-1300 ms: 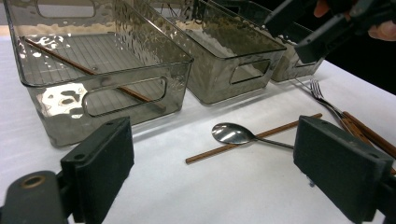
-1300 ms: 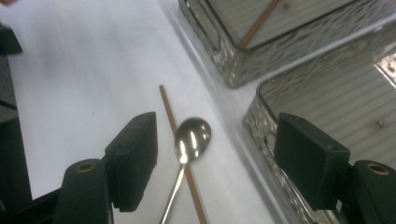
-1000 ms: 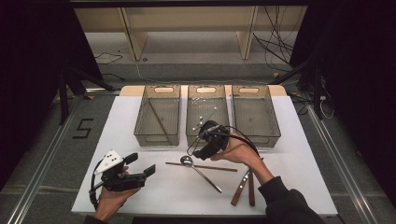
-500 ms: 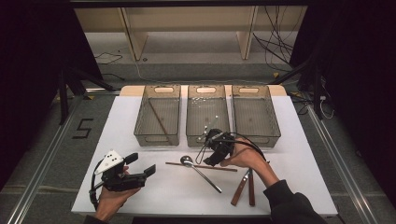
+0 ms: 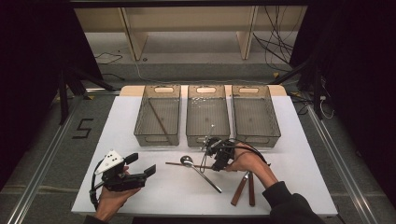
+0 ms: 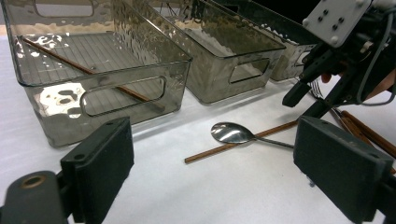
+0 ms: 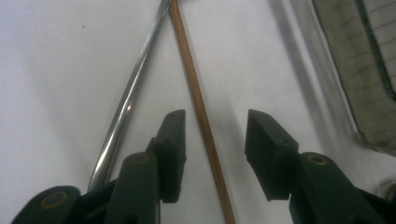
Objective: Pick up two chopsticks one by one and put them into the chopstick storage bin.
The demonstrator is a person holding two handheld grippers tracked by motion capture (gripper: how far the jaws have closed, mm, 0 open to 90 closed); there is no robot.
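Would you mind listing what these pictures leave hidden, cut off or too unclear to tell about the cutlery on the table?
- Chopstick: both ends run off the right gripper view's edges.
- Spoon: its handle end is hidden behind the left gripper's right jaw in the left gripper view.
- Brown-handled pieces: their heads are hidden under the person's right hand in the high view, so their kind is unclear.
- Middle bin: contents too small in the high view.

Three smoky clear bins stood in a row along the table's far edge, the left one holding a chopstick. Two brown-handled utensils lay near the front-right corner.
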